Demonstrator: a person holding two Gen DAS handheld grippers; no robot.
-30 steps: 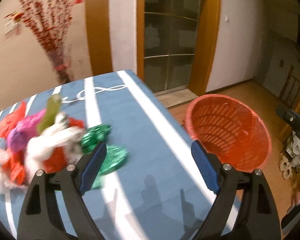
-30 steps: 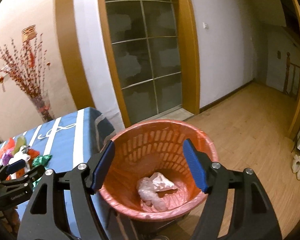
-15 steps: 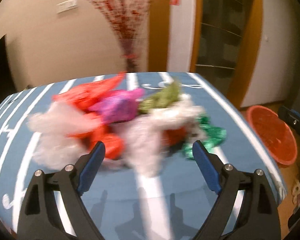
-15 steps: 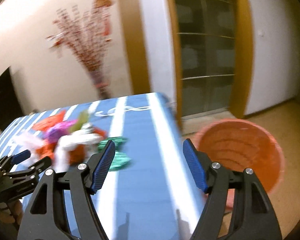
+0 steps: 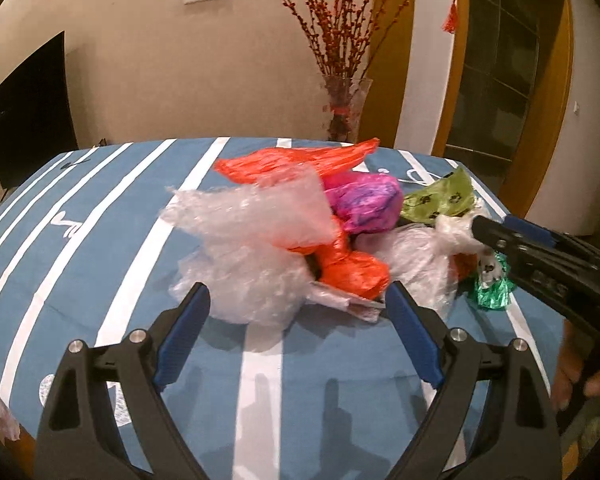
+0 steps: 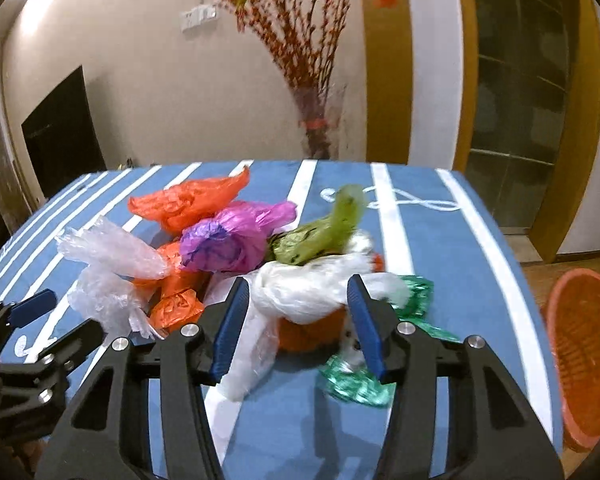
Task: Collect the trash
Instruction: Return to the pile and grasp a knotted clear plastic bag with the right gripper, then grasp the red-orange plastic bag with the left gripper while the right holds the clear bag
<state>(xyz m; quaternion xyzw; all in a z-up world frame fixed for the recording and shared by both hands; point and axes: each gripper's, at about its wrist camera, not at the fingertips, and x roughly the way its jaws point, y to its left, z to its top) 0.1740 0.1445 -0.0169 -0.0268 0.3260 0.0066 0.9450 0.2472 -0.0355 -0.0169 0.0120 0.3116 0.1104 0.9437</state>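
On the blue striped table (image 5: 100, 216), a heap of crumpled plastic bags (image 5: 300, 236) lies mid-surface. Left gripper (image 5: 296, 336) stands wide open just short of the heap's near edge, the clear bag (image 5: 252, 256) ahead of its fingers, untouched. Right gripper (image 6: 296, 312) has just been closing; a white bag (image 6: 308, 288) sits between its fingers, contact unclear. Beyond the table's right edge stands an orange basket (image 6: 584, 352).

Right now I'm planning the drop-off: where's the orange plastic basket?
In the right wrist view the orange plastic basket stands on the floor at far right, past the edge of the blue striped table.
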